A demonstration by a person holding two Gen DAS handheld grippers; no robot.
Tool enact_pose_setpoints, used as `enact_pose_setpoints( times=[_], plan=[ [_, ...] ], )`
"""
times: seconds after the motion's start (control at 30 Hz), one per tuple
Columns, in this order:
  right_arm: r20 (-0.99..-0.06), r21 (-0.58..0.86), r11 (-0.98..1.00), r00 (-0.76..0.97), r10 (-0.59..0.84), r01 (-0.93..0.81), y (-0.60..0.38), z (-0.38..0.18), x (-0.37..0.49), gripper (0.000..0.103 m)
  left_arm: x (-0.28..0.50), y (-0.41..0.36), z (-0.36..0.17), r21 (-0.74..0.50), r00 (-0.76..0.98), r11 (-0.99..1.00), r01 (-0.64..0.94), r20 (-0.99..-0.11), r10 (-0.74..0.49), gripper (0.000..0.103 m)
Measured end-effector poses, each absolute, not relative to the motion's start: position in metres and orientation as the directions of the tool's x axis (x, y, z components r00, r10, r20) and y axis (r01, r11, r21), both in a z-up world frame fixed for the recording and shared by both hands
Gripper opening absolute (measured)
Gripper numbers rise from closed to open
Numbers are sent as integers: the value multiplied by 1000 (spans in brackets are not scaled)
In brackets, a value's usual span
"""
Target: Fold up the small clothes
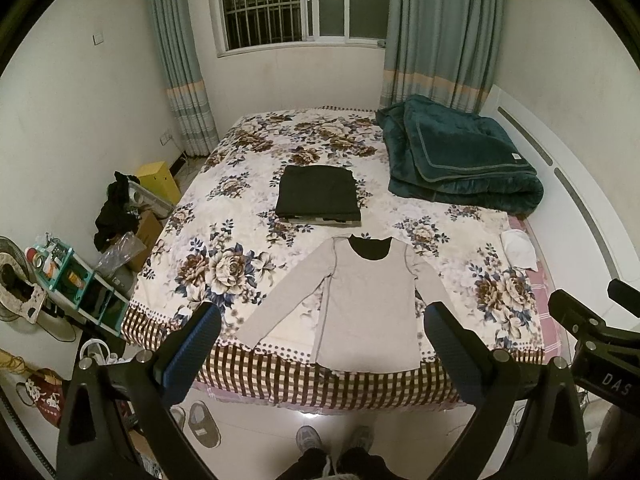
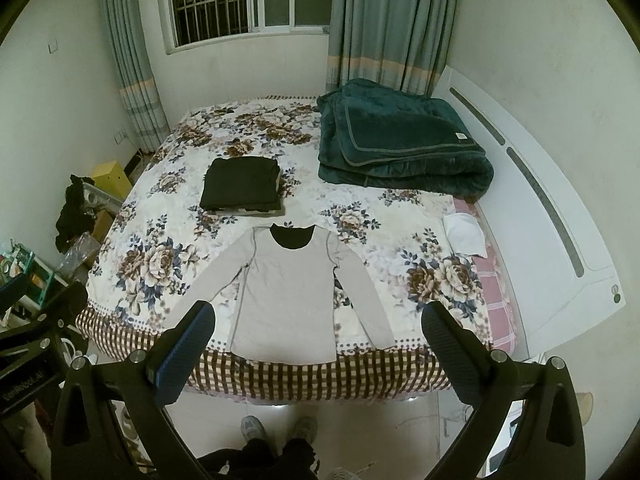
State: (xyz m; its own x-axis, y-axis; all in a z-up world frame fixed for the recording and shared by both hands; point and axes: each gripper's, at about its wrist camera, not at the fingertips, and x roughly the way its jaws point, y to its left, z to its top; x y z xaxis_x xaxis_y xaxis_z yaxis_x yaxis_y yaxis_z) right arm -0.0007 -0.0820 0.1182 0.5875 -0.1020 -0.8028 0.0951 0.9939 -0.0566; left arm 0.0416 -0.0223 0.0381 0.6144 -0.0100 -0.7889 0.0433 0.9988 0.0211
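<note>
A light grey long-sleeved shirt [image 1: 362,300] with a black inner collar lies flat at the near edge of the floral bed, sleeves spread out; it also shows in the right wrist view [image 2: 286,296]. A folded black garment [image 1: 318,196] lies behind it, seen too in the right wrist view [image 2: 242,186]. My left gripper [image 1: 322,320] is open and empty, held above the bed's near edge in front of the shirt. My right gripper [image 2: 318,320] is open and empty, at a like height. The right gripper's body shows at the right edge of the left wrist view [image 1: 592,328].
A folded dark green blanket [image 1: 460,156] lies at the bed's far right. A small white cloth [image 1: 518,250] lies near the right edge. The white headboard [image 2: 540,200] runs along the right. Shelves and boxes [image 1: 80,280] crowd the floor on the left. Slippers [image 1: 202,422] and the person's feet [image 1: 332,440] are below.
</note>
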Motion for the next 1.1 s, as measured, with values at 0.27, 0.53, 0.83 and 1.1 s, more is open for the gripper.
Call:
enact_pose_setpoints(
  times=[0.27, 0.53, 0.83, 1.1],
  plan=[
    [-800, -56, 994, 591, -102, 95, -80, 130, 10, 103, 38, -23, 37, 18, 617, 999, 43, -787, -12, 103],
    [-801, -57, 994, 589, -102, 95, -80, 131, 8, 103, 38, -25, 38, 15, 619, 999, 42, -785, -14, 103],
    [-819, -17, 989, 566, -97, 146, -92, 112, 26, 103, 50, -32, 22, 35, 626, 999, 29, -780, 10, 103],
    [-901, 84, 883, 414, -131, 462, -199, -22, 78, 103, 121, -31, -97, 136, 614, 991, 18, -783, 97, 103]
  ],
)
